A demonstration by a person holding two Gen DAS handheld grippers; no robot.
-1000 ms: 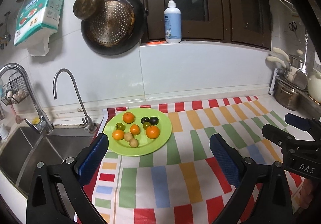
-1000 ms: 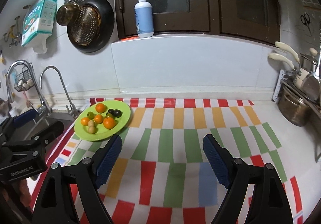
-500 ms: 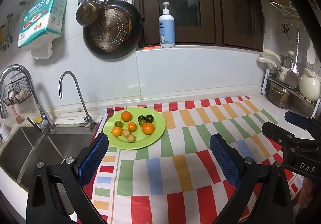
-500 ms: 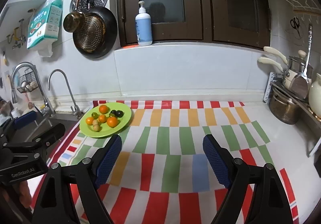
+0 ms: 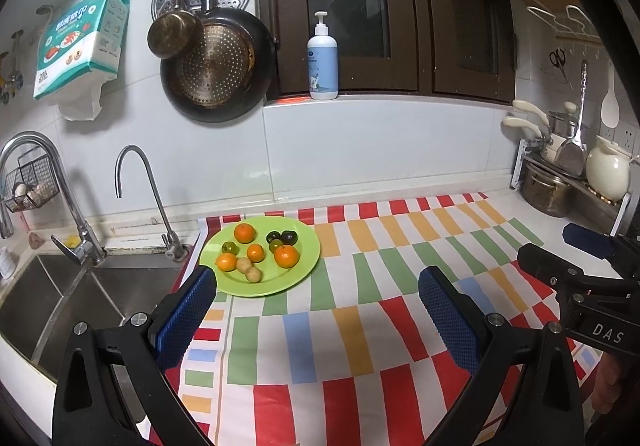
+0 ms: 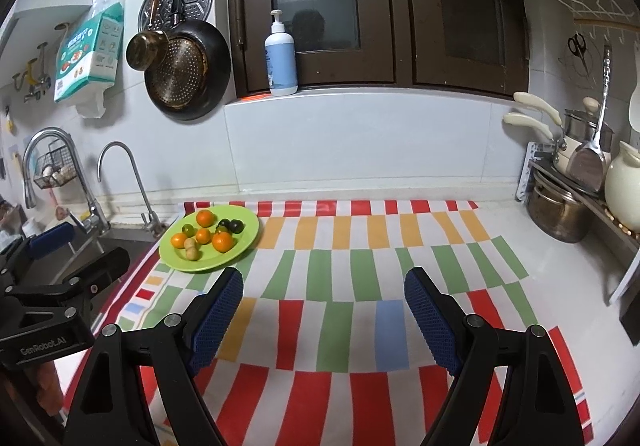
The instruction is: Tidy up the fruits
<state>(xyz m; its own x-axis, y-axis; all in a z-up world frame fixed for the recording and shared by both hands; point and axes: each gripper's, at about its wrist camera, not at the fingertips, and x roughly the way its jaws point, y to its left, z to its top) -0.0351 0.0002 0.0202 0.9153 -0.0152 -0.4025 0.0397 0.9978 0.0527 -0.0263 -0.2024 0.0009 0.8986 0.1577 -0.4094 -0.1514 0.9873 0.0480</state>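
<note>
The left gripper (image 5: 316,312) hovers above the striped cloth (image 5: 360,310) with its blue pads wide apart and nothing between them; the right gripper (image 6: 323,316) hangs beside it, equally spread and equally empty.

At the cloth's far left corner, just beside the sink (image 5: 60,298), sits the green plate (image 5: 304,266). All the fruit in view lies on it: four oranges, the largest (image 5: 286,256) toward the plate's right side; two pale brown fruits (image 5: 249,270) touching each other near the front rim; and small dark green ones (image 5: 282,238) clustered at the back. The rest of the cloth, out to the pots at the counter's right end, carries no fruit.

That layout fits fruit gathered onto the plate, or fruit waiting there to be sorted, so which step is in hand cannot be settled.

If a piece must be lifted, the left gripper is nearer the plate. The fruits are round and closely packed, so close on one at its widest part, with the pads coming in from open sides, to avoid nudging neighbours over the shallow rim toward the sink.
</note>
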